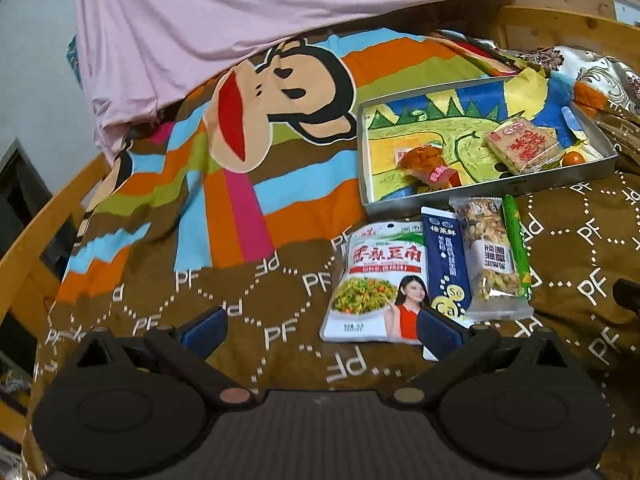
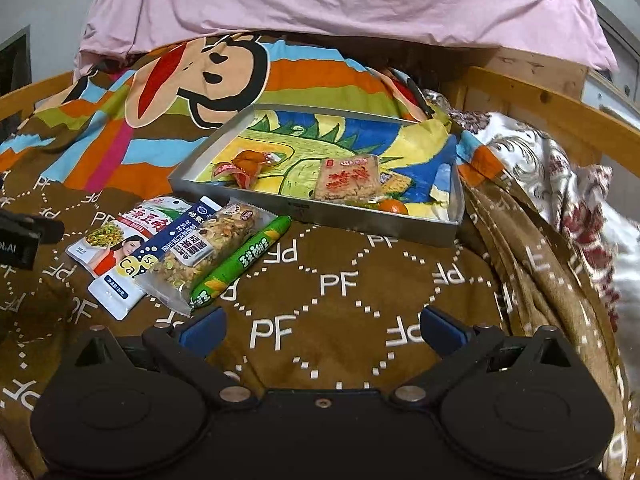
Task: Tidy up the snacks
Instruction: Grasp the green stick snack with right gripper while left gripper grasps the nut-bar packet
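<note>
Right now both my left gripper (image 1: 322, 330) and right gripper (image 2: 322, 330) are spread wide and empty. Four snack packets (image 2: 180, 256) lie side by side just before the metal tray (image 2: 316, 216). I'd take the green stick (image 2: 244, 260) first, pinching it across its narrow width so the nut bar (image 2: 208, 252) beside it isn't dragged.

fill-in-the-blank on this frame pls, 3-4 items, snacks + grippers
1. The rice cake lies inside the ____.
2. The number of packets lined up on the blanket in front of the tray is ____.
3. The sausage has a ____ wrapper.
4. The left gripper and right gripper both hold ____.

Missing words: tray; four; green; nothing
</note>
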{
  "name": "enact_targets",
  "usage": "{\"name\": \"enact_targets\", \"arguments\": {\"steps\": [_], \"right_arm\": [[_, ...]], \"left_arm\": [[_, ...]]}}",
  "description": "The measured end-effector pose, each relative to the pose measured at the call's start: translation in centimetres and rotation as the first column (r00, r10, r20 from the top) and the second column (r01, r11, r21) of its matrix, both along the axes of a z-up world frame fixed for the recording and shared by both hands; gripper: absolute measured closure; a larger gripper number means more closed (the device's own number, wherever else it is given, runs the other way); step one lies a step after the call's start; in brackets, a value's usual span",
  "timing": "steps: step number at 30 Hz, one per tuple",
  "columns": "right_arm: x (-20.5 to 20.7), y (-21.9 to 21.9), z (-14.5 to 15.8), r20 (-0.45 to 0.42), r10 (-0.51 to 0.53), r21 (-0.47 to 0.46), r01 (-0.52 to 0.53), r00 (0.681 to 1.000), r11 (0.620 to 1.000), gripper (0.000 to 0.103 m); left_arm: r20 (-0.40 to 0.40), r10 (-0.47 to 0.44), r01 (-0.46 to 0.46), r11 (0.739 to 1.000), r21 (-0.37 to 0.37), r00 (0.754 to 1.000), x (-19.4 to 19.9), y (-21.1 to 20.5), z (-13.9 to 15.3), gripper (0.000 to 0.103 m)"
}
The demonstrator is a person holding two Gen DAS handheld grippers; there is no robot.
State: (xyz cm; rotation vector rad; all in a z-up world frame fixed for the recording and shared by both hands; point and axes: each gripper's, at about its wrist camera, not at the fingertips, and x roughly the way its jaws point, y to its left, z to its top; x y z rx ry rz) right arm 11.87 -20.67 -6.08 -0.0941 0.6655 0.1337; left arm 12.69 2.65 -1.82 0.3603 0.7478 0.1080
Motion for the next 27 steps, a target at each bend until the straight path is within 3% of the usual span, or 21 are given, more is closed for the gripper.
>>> {"name": "enact_targets", "arguments": {"steps": [16, 23, 27], "right_arm": [[3.4, 3.6, -1.5, 0.01, 0.159, -0.114, -0.157, 0.987, 0.981, 0.001], [5.2, 4.6, -2.2, 0.022, 0.189, -0.143, -0.184, 0.982, 0.972, 0.001], [5.7, 5.4, -2.8, -0.001, 0.233, -0.151, -0.231, 0.972, 0.961, 0.001]], "left_arm": [[-0.036, 0.04, -0.041, 0.999, -0.019, 0.999, 3.2, 0.5, -2.4, 0.001], [0.044, 0.02, -0.018, 0.999, -0.043, 0.999, 5.1, -0.5, -3.5, 0.001], [0.08, -0.028, 0.036, 0.994, -0.105, 0.996, 6.0, -0.9, -3.7, 0.001]]}}
